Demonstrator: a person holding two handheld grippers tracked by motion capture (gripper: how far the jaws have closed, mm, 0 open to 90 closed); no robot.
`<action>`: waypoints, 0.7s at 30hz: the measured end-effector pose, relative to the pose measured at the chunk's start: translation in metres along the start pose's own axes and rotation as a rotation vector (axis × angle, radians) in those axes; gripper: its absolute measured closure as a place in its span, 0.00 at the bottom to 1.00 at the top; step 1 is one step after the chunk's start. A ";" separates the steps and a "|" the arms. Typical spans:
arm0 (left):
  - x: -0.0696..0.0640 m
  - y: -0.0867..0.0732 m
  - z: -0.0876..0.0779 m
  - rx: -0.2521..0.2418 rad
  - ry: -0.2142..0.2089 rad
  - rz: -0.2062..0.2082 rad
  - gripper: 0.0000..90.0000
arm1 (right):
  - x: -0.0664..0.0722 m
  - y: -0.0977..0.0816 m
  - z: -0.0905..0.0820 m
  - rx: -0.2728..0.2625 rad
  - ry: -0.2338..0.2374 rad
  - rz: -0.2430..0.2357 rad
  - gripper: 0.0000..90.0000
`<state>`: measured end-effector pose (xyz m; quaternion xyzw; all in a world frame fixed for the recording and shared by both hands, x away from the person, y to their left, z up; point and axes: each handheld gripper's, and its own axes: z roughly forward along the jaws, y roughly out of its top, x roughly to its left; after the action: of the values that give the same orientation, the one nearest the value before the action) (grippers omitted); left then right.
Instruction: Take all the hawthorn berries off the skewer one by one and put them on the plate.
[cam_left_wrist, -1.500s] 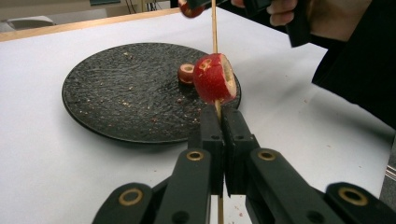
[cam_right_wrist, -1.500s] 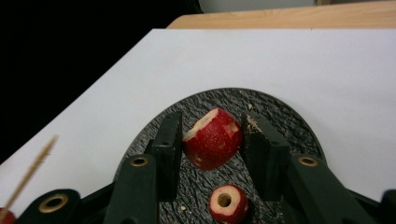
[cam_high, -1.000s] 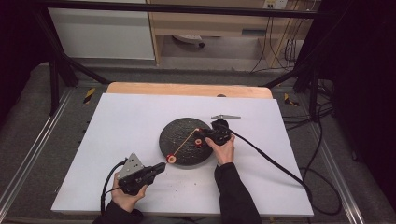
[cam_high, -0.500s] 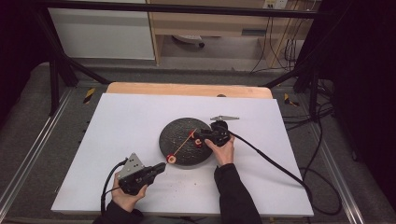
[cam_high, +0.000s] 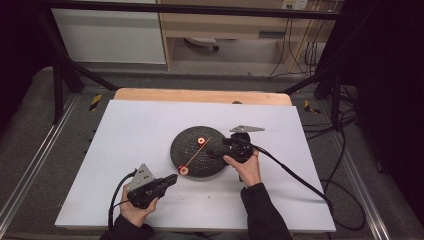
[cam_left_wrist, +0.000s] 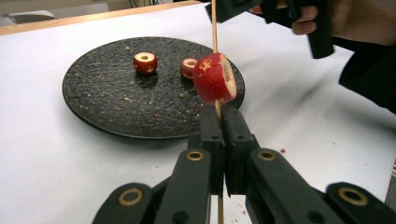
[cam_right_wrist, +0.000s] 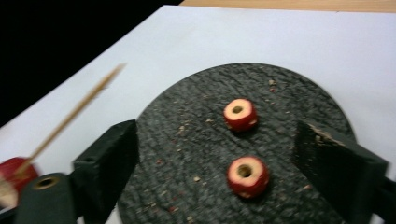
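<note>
A: Status, near to far?

B: My left gripper (cam_high: 171, 178) sits at the near left of the white table (cam_high: 135, 125), jaws clamped tight on the wooden skewer (cam_left_wrist: 215, 28). One apple piece (cam_left_wrist: 214, 78) is threaded on the skewer just past the jaws, at the near edge of the black plate (cam_left_wrist: 102, 112).

A: And the right?

B: My right gripper (cam_high: 216, 151) hangs over the plate's right side. Its jaws have just been opening and now stand wide, nothing between the pads.

A: Rest of the fruit?

B: Two cored apple rings lie on the plate below those jaws: near ring (cam_right_wrist: 248, 176), far ring (cam_right_wrist: 240, 114), close together, not touching. Crumbs (cam_right_wrist: 187, 128) scattered around them.
</note>
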<state>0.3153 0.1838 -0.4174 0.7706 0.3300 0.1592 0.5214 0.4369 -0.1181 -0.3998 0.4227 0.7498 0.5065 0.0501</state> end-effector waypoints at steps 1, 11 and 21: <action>0.000 0.000 0.000 0.001 0.000 0.000 0.98 | 0.000 0.000 0.000 0.000 0.000 0.000 0.12; -0.002 0.000 0.003 0.009 0.004 0.006 0.98 | 0.018 -0.019 -0.014 0.033 0.044 -0.006 0.04; -0.005 -0.001 0.007 0.017 0.002 0.011 0.98 | 0.032 -0.032 -0.013 0.014 0.092 0.010 0.04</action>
<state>0.3155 0.1761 -0.4205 0.7768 0.3276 0.1601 0.5134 0.3911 -0.1095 -0.4073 0.4029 0.7529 0.5203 0.0100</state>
